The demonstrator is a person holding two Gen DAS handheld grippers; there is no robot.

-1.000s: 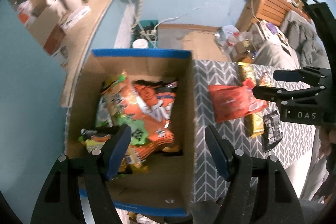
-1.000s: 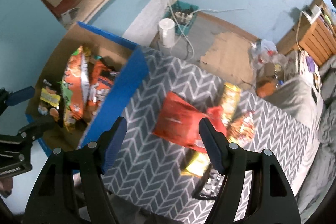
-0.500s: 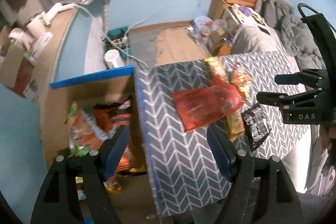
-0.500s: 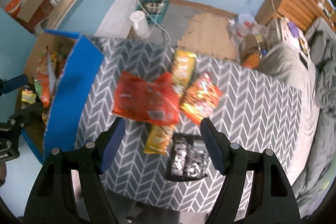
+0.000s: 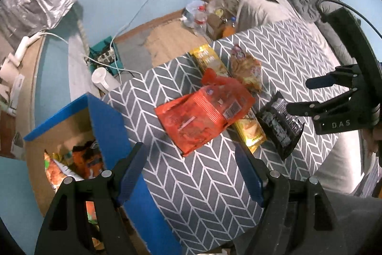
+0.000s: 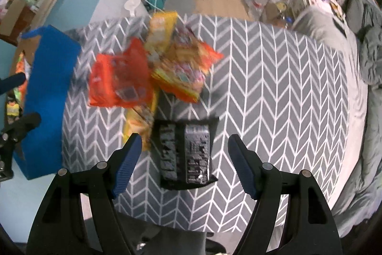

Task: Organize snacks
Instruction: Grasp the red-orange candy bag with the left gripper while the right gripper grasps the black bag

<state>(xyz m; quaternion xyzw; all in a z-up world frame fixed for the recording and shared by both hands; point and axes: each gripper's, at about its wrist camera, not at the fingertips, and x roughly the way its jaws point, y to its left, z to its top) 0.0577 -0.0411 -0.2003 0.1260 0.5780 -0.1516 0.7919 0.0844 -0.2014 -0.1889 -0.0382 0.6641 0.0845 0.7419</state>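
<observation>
- You are swinging both views off the blue-edged cardboard box (image 5: 105, 126) at far left, already holding crinkly packets, toward the chevron-patterned grey cloth (image 5: 203, 183).
- Your left gripper (image 5: 191, 173) is hanging with its tongs apart, empty, near the glossy red-orange pouch (image 5: 205, 111).
- Your right gripper (image 6: 182, 159) is spreading empty around the flat black foil packet (image 6: 185, 154), likely next.

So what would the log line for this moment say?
left gripper: open, empty | right gripper: open, over black packet | red bag: on table | box: part filled
</observation>
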